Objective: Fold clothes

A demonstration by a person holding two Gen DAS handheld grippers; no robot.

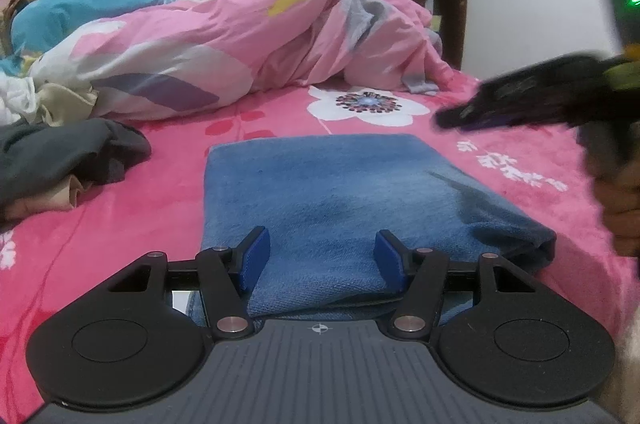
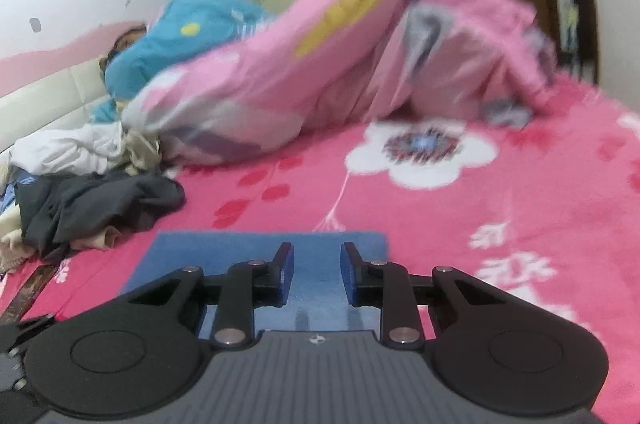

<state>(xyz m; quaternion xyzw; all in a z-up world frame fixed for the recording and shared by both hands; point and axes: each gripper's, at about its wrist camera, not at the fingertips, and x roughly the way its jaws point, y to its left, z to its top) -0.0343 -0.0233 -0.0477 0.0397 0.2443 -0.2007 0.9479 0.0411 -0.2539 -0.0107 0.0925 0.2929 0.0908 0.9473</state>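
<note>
A folded blue denim garment (image 1: 320,180) lies flat on the pink flowered bedspread (image 1: 160,224). My left gripper (image 1: 323,252) is at its near edge, and the blue pads (image 1: 256,256) press a thick bunch of the denim between them. My right gripper (image 1: 452,116) hangs blurred in the air to the right of the garment, above the bedspread, held by a hand (image 1: 624,208). In the right wrist view the right gripper (image 2: 319,264) has a gap between its fingers with nothing in it, and the denim garment (image 2: 240,248) lies below and ahead.
A bulky pink quilt (image 1: 248,36) fills the back of the bed. A pile of dark grey clothes (image 1: 68,152) and white cloth (image 2: 80,148) lies at the left. What looks like a person lies under a blue cover (image 1: 80,4) at the far left.
</note>
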